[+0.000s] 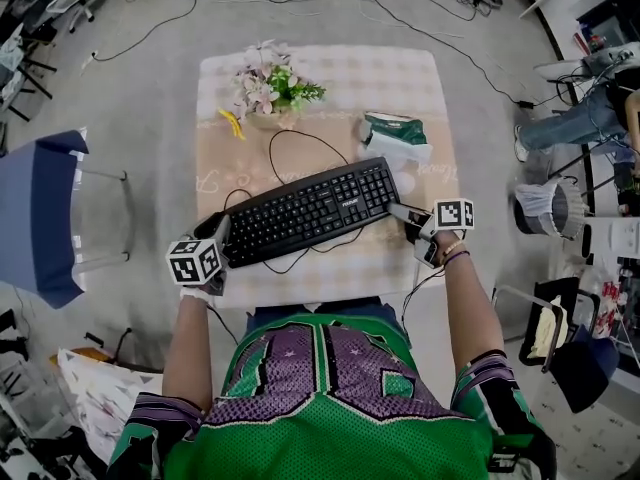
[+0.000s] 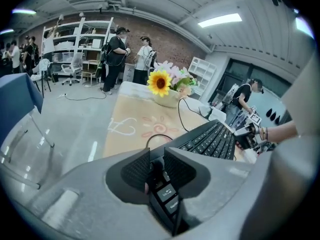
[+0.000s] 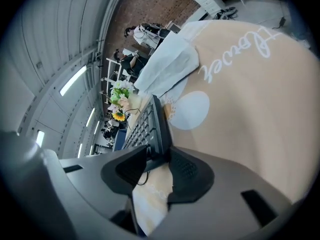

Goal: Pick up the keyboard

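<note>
Head view: keyboard (image 1: 305, 208) left end buried under the left tongs (image 1: 221, 234), right end behind the right tongs (image 1: 404, 214), cable (image 1: 270, 158) vanishes beneath the body, worktop (image 1: 400, 78) near edge covered by the person's torso (image 1: 320, 398), blue chair (image 1: 45, 218) cropped by the left edge. Left gripper view: the corner held between the pads (image 2: 136, 170) is masked by them, and the two nearest key legends are too blurred to read fully. Right gripper view: keyboard is edge-on, so most keys are unseen and its far end is too small to resolve.

Grey floor (image 1: 150, 88), brick wall (image 2: 170, 41), white shelving (image 2: 90, 34), ceiling striplights (image 2: 220, 20)
</note>
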